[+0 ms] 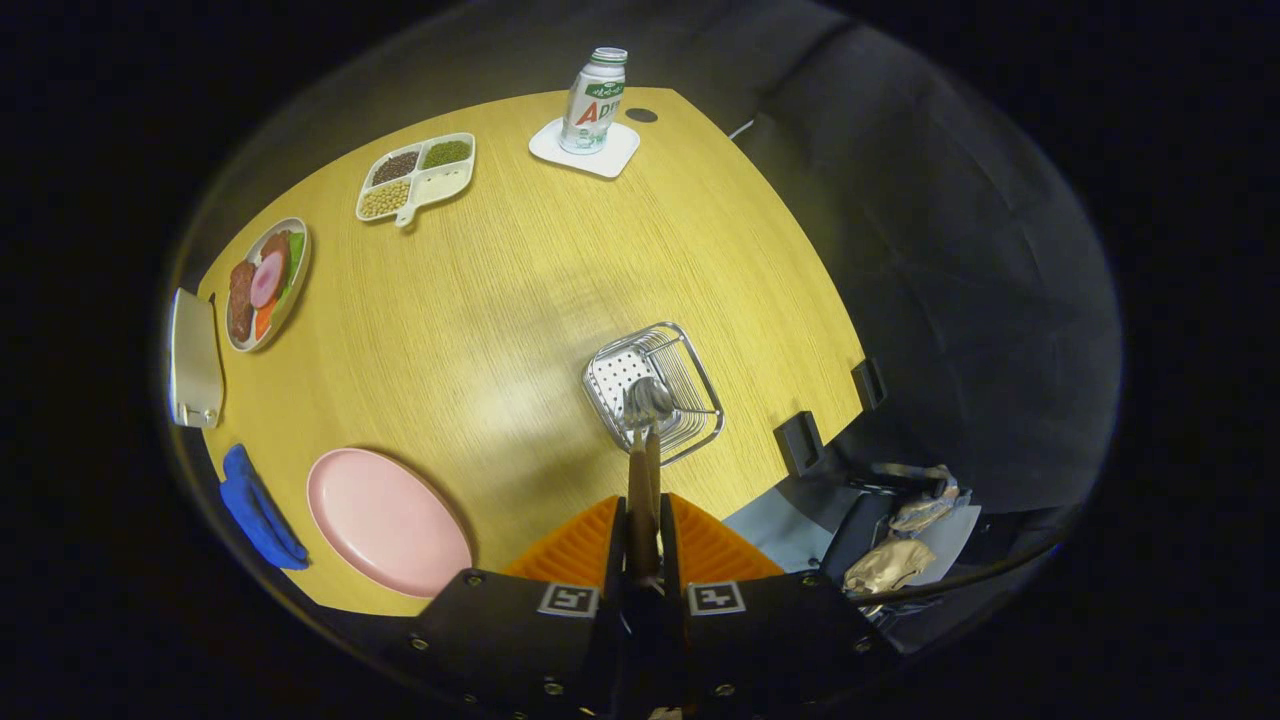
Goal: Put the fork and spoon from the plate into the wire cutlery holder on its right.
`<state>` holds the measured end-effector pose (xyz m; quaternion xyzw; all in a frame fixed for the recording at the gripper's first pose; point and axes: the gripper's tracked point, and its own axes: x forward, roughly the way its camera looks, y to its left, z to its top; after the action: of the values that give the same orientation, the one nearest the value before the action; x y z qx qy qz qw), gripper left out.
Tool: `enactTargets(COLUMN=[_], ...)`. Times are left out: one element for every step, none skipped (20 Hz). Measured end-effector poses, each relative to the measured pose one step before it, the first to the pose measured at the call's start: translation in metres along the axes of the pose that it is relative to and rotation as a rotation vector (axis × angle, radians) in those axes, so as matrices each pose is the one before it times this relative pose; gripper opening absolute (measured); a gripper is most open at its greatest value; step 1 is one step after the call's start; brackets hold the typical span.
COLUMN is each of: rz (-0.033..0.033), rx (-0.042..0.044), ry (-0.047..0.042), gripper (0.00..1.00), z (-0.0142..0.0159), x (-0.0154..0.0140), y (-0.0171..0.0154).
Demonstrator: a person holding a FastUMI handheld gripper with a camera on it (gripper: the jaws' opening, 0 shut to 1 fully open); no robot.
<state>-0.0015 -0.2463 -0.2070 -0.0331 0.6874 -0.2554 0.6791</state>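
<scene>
The claw (643, 545) is gripping the fork and spoon (645, 470) by their handles, their heads lying over the wire cutlery holder (655, 392) just ahead on the counter (560, 270). The plate (385, 520) is sitting left of the holder. A bottle (595, 100) is standing on a coaster (585, 150) far beyond.

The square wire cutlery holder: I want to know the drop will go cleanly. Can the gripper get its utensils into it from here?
Probably yes. The gripper is shut on the wooden-handled fork and spoon, whose metal heads hang over the square wire cutlery holder, and nothing lies between them.
</scene>
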Motion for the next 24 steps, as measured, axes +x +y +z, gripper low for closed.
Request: enactTargets(rz=[-0.0038, -0.00083, 0.00026, 0.00195, 0.00296, 0.00032, 0.00163, 0.00064, 0.00294, 0.00299, -0.00173, -0.0044, -0.00456, -0.00292, -0.00152, -0.00049, -0.00543, -0.00558, -0.00576, -0.00247, -0.00431, -0.00392, -0.00299, -0.00139], rx=[-0.00203, -0.00288, -0.00135, -0.00274, -0.00519, -0.00699, -0.00665, -0.00559, -0.001, -0.00044, -0.00093, -0.00213, -0.00401, -0.00602, -0.0031, -0.00325, -0.00543, -0.00867, -0.01063, -0.01306, -0.01287, -0.01048, -0.00961, -0.01154], ry=[-0.00998, -0.01011, -0.01085, -0.0113, -0.01114, -0.01273, -0.00846, -0.01295, -0.01253, -0.01304, -0.01315, -0.01301, -0.01099, -0.01199, -0.01173, -0.01026, -0.00764, -0.00711, -0.00772, -0.00691, -0.00615, -0.00741, -0.01103, -0.01271], gripper=[0.3, 0.36, 0.37, 0.36, 0.37, 0.36, 0.36, 0.37, 0.36, 0.37, 0.36, 0.36, 0.36, 0.36, 0.36, 0.36, 0.36, 0.36, 0.36, 0.37, 0.37, 0.36, 0.36, 0.36], z=[0.00068, 0.00014, 0.00065, 0.00067, 0.00093, 0.001, 0.0008, 0.00075, 0.00143, 0.00038, 0.0007, 0.00035, 0.00018, -0.00033, 0.00061, -0.00094, -0.00087, -0.00179, -0.0003, -0.00149, -0.0004, -0.00094, 0.00069, 0.00105], x=[-0.00239, -0.00223, -0.00349, -0.00214, -0.00307, -0.0021, -0.00317, -0.00266, -0.00344, -0.00334, -0.00364, -0.00307, -0.00358, -0.0038, -0.00331, -0.00269, -0.00287, -0.00305, -0.00318, -0.00322, -0.00358, -0.00309, -0.00422, -0.00405], y=[-0.00151, -0.00044, 0.00015, 0.00026, 0.00127, 0.00089, 0.00099, 0.00097, 0.0014, 0.00144, 0.00077, -0.00042, -0.00018, 0.00044, 0.00067, 0.00121, 0.00045, 0.00007, 0.00105, 0.00245, 0.00177, 0.00185, 0.00261, 0.00308])
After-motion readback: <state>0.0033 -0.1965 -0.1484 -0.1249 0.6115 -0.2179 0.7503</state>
